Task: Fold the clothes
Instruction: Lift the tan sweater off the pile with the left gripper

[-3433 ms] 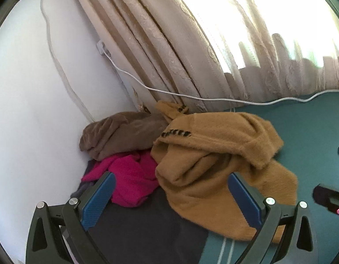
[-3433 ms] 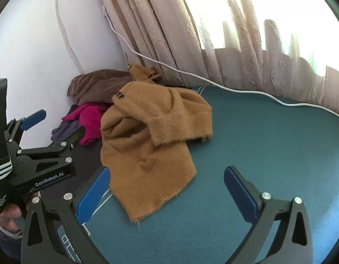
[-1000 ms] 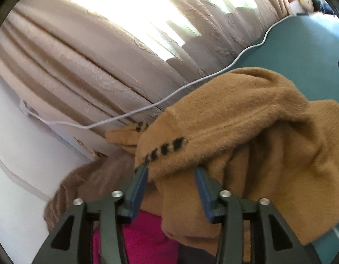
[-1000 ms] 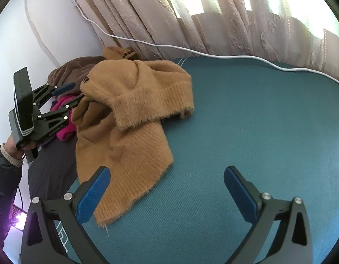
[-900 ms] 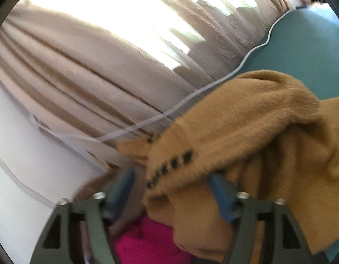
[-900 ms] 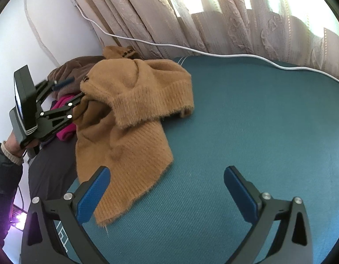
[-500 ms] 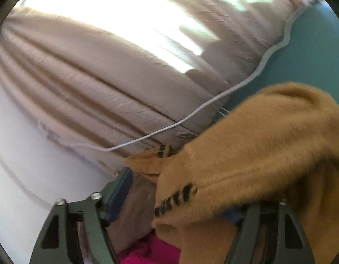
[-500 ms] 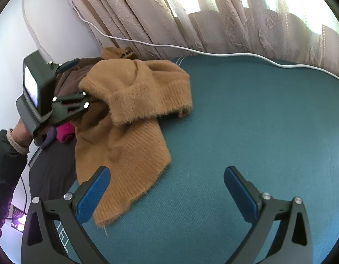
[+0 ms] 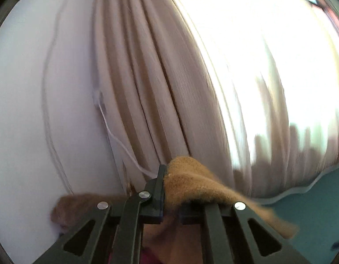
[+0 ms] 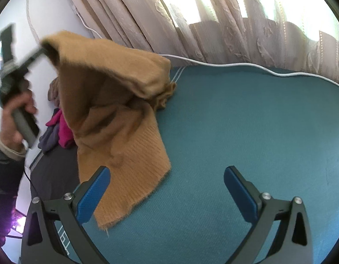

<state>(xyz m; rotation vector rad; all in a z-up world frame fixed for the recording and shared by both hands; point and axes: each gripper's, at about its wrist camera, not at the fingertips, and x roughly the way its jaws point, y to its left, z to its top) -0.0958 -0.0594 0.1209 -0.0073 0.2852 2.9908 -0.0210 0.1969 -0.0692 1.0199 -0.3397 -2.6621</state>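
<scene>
A tan knit sweater (image 10: 116, 101) hangs from my left gripper (image 10: 45, 48), which is shut on its upper edge and holds it up above the teal surface (image 10: 246, 121). In the left wrist view the tan sweater (image 9: 191, 184) drapes over the closed left gripper (image 9: 167, 182). The sweater's lower hem trails on the teal surface. My right gripper (image 10: 166, 189) is open and empty, low over the teal surface, with the hem just in front of its left finger (image 10: 92, 195).
A pile of clothes lies at the left by the white wall: a pink garment (image 10: 63, 129), a purple one (image 10: 47, 142) and a brown one (image 9: 81, 206). Beige curtains (image 10: 213, 22) hang behind. A white cable (image 10: 235, 65) runs along the far edge.
My left gripper has closed on the tan sweater and lifted it up off the clothes pile. The sweater now hangs in the air. The right gripper has hardly moved.
</scene>
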